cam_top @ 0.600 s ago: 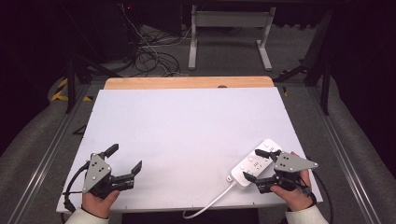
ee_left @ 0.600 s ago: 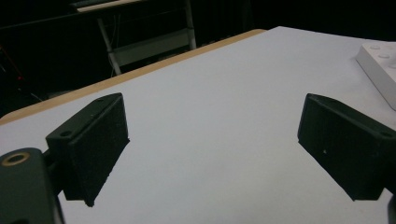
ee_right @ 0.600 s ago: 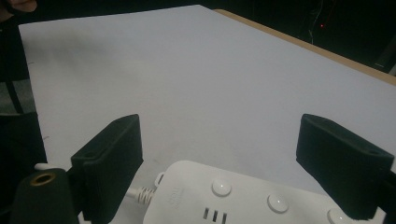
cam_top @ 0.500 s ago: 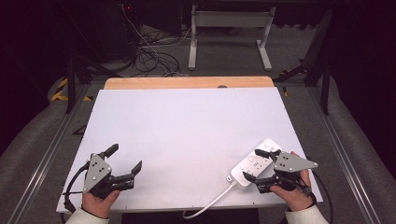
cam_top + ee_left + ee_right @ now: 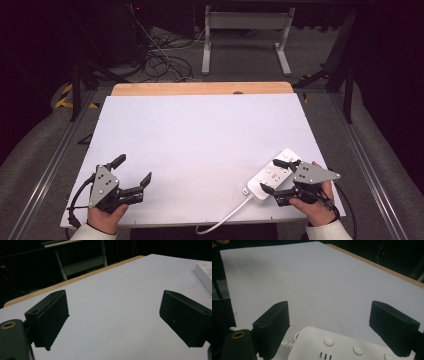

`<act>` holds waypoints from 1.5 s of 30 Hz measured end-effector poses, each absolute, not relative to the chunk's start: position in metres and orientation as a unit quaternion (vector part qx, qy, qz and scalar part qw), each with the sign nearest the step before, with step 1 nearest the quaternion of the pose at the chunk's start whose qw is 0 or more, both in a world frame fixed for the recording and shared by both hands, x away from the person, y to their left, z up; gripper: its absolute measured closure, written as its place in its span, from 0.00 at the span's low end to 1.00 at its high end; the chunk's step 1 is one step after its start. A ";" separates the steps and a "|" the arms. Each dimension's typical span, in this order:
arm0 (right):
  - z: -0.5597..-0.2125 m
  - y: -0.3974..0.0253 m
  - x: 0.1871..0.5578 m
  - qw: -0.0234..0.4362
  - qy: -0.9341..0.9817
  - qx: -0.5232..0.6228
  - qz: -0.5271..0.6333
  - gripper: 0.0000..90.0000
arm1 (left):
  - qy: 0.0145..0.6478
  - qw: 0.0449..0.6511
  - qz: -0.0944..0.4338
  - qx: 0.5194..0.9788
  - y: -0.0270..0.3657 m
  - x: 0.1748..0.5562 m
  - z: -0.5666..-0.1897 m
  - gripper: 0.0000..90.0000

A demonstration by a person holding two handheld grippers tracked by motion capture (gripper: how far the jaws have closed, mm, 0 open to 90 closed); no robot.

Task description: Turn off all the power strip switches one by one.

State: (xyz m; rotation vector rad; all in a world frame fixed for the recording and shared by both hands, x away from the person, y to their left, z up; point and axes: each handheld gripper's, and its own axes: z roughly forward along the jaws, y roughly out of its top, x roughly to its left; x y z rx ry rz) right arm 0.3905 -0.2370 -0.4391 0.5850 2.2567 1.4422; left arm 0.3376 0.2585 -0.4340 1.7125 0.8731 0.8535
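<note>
- The white plastic power strip with round buttons [image 5: 272,175] lies at the lower right of the high view, on the white table top [image 5: 200,145], set at a slant with its white cord [image 5: 225,217] running off the near edge.
- Your right gripper [image 5: 281,176] straddles the strip's near end; in the right gripper view the strip [image 5: 352,346] sits between the two black jaws, which stand spread wide and pinch nothing. I judge that you hold it there to line up a grasp across the strip's width.
- Your left gripper [image 5: 133,171] rests at the lower left of the high view, well apart from the strip, jaws spread and empty over bare table; in the left gripper view a corner of the strip [image 5: 205,272] peeks in at the upper right edge. It looks parked, out of the way.
- Against the earlier frames, nothing differs that I can see: both grippers and the strip sit where they were.
</note>
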 end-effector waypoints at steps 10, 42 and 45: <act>-0.429 -0.239 0.396 0.207 0.812 0.224 0.498 0.32 | 0.363 0.493 0.357 0.705 0.259 0.337 -0.434 0.10; -0.404 -0.258 0.426 0.213 0.803 0.269 0.487 0.63 | 0.363 0.488 0.361 0.707 0.257 0.337 -0.435 0.10; -0.403 -0.260 0.429 0.208 0.800 0.278 0.489 0.74 | 0.362 0.489 0.363 0.706 0.257 0.337 -0.435 0.10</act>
